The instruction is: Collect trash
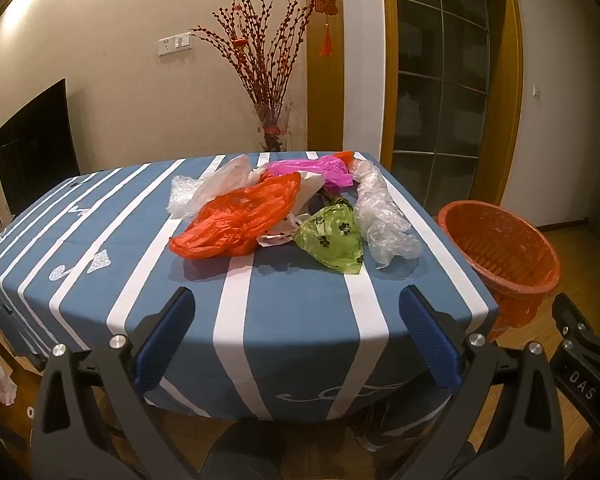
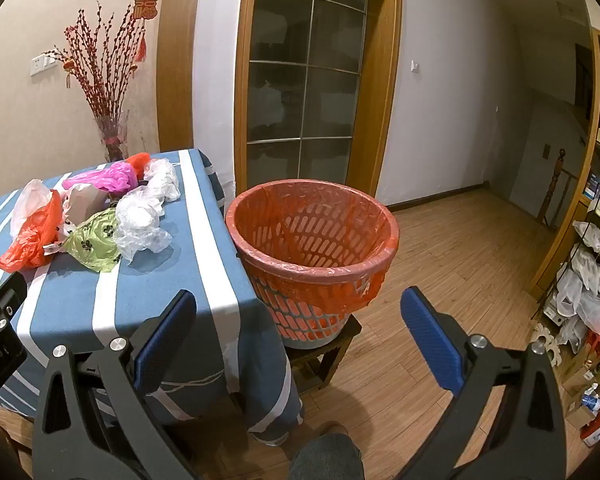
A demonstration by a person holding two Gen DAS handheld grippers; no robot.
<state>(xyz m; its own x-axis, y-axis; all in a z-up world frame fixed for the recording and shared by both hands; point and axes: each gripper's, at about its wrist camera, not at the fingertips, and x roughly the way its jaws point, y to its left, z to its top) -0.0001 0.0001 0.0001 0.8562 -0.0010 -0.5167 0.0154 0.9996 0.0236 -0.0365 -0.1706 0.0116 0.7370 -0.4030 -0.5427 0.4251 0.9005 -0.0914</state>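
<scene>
Apparently nothing is collected yet: both the left gripper and right gripper hang apart, empty. Next, grab the orange bag off the desk for the bin.

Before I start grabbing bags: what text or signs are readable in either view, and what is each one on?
"DAS": white letters on the right gripper's black body, seen at the left wrist view's right edge.
"nRoboLAI", cut off: on the left gripper's body, right wrist view.
"福": red hanging ornament on the wooden frame.
Tablecloth script: decorative, unreadable.
Shelf boxes: too blurred.
</scene>
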